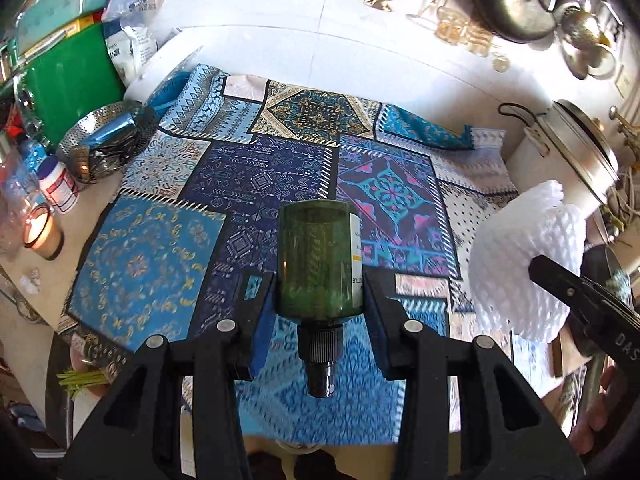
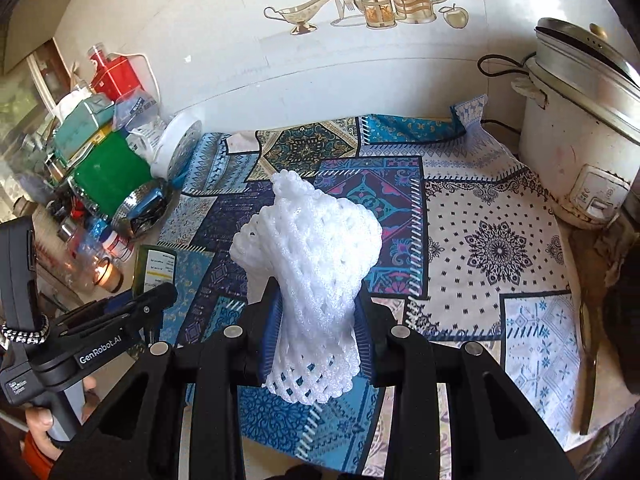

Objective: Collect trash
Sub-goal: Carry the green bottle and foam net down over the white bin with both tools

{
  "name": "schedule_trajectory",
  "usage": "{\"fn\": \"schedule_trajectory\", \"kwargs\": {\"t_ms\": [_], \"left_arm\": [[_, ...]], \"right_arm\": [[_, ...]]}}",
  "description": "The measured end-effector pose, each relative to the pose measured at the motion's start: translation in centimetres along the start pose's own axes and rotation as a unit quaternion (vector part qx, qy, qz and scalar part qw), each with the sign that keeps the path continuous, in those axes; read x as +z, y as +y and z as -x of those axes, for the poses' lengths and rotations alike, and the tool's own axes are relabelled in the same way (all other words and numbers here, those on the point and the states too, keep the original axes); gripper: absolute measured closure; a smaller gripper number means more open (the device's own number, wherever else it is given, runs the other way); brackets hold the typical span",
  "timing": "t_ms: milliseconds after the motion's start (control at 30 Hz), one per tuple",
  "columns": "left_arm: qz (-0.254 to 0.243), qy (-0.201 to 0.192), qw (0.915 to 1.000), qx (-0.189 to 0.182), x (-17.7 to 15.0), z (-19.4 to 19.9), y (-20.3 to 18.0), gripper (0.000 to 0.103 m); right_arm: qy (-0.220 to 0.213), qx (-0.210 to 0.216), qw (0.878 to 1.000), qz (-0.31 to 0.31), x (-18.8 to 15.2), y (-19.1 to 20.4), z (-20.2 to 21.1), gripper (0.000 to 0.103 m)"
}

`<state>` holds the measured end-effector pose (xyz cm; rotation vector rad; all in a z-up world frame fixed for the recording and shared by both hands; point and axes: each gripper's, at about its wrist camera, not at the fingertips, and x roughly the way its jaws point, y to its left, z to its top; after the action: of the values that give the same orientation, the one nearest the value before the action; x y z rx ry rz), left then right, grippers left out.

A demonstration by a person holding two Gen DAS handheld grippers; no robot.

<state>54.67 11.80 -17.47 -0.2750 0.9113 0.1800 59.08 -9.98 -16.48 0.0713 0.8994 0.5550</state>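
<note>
- Step in hand: carry-off; both trash items lifted above patterned cloth (image 2: 496, 240), no bin visible.
- Left gripper (image 1: 318, 300) clamped on green bottle (image 1: 316, 264), cap toward camera.
- Right gripper (image 2: 318, 336) clamped on white foam net (image 2: 316, 264).
- Next: locate bin, then release.
- Surroundings: rice cooker (image 2: 576, 148), lit candle (image 1: 40, 232).

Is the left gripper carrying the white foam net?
No, the left gripper holds a green bottle; the foam net is in the right gripper.

wall: white tiles (image 2: 224, 40) with kitchenware decals, straight ahead
tabletop: blue patchwork cloth (image 2: 492, 248) below
light: bright daylight
</note>
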Motion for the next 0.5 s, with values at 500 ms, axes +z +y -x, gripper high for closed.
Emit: {"fn": "schedule_trajectory", "kwargs": {"t_ms": [500], "left_arm": [[-0.087,0.019,0.9951,-0.044,-11.2,7.4,4.6,0.062]], "right_arm": [[0.009,-0.046,0.998,-0.052,-12.1,7.0,3.6,0.072]]}}
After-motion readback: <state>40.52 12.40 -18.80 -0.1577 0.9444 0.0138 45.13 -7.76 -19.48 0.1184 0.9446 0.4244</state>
